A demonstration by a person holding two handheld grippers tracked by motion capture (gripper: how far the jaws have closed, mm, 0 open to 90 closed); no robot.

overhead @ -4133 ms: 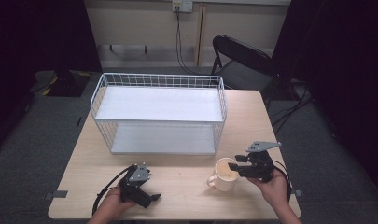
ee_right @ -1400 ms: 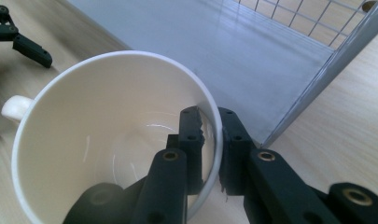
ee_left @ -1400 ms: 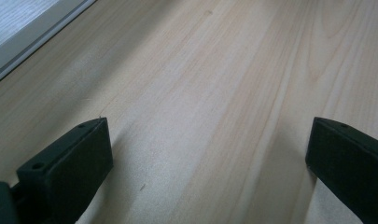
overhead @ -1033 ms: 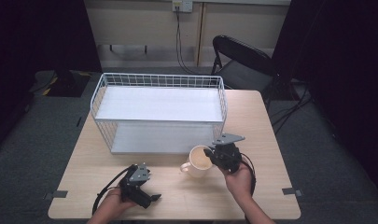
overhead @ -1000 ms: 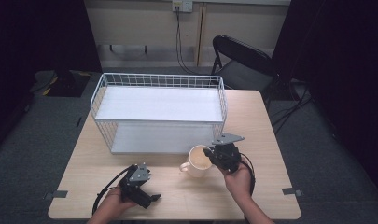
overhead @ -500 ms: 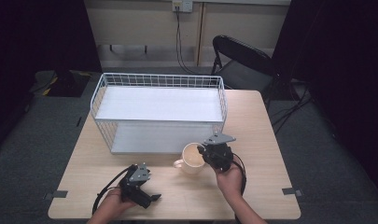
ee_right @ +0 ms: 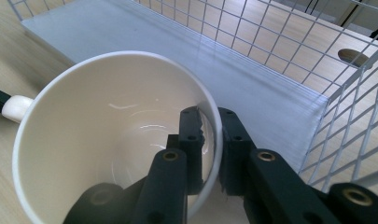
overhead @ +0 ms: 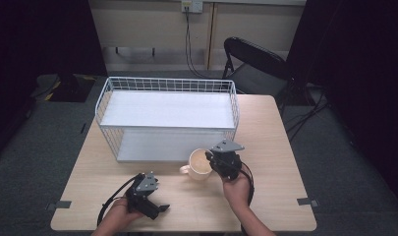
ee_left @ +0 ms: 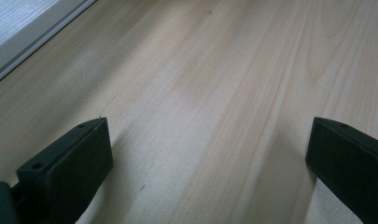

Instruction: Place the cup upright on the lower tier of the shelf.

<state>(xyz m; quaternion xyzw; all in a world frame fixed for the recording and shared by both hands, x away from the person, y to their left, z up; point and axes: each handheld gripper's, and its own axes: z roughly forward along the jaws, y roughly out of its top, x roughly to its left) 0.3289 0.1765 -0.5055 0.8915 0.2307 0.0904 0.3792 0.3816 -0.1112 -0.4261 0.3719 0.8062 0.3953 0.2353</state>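
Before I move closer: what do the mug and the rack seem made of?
Mug: likely glazed ceramic; cream, glossy, with highlights inside, thick rim pinched by the right gripper. Rack: white coated wire mesh walls; its flat shelves look like matte white board or plastic.

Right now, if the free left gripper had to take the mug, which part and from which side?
Probably the handle. The mug sits upright, handle pointing toward the left gripper, which rests open on the table. The right gripper already pinches the rim on the opposite side, one jaw inside. Come in low from the left.
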